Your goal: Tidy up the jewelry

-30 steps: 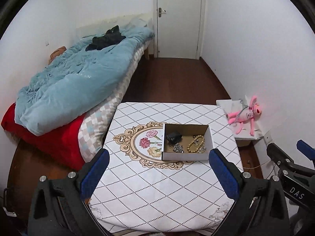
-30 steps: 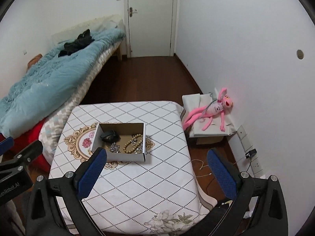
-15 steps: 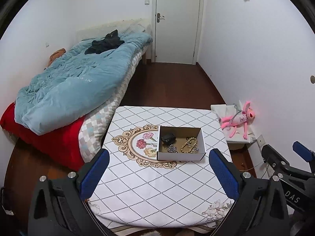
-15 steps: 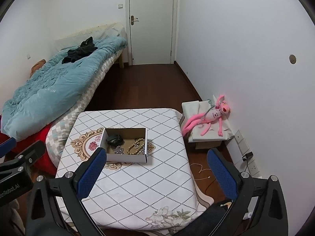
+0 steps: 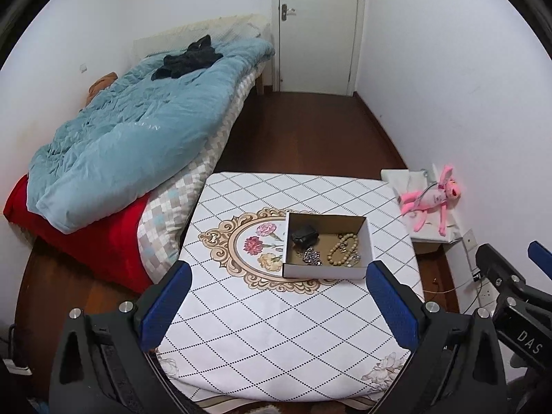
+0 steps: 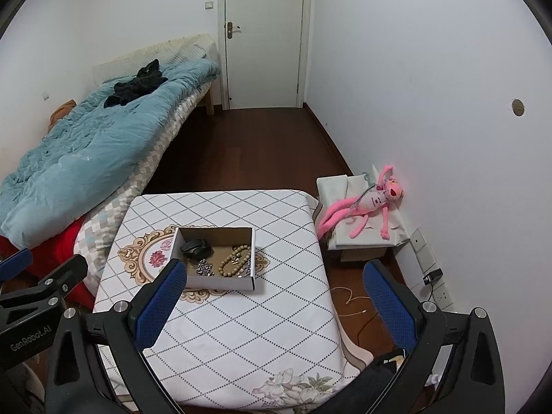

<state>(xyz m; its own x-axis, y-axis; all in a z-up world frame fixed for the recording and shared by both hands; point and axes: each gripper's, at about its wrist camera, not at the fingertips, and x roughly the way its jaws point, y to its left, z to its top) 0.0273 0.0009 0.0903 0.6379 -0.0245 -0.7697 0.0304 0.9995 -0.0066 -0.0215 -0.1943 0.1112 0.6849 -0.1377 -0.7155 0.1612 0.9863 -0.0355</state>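
Note:
A small open cardboard box (image 5: 323, 270) (image 6: 220, 283) sits on a table with a white diamond-pattern cloth (image 5: 276, 327) (image 6: 241, 327). Inside lie a black pouch (image 5: 304, 235) (image 6: 196, 247), a silver piece (image 5: 311, 257) (image 6: 203, 269) and a wooden bead bracelet (image 5: 341, 249) (image 6: 234, 262). My left gripper (image 5: 277, 272) is open and empty, held high above the table's near side. My right gripper (image 6: 272, 272) is open and empty, also high, to the right of the box.
A bed with a blue duvet (image 5: 138, 131) and red blanket (image 5: 86, 241) stands left of the table. A pink plush toy (image 6: 369, 203) lies on a white box by the right wall. Dark wood floor leads to a closed door (image 5: 317, 27). Cables lie on the floor at right.
Both grippers have risen and pulled back from the table, so the box and table look smaller. Both stay open. The jewelry has not moved.

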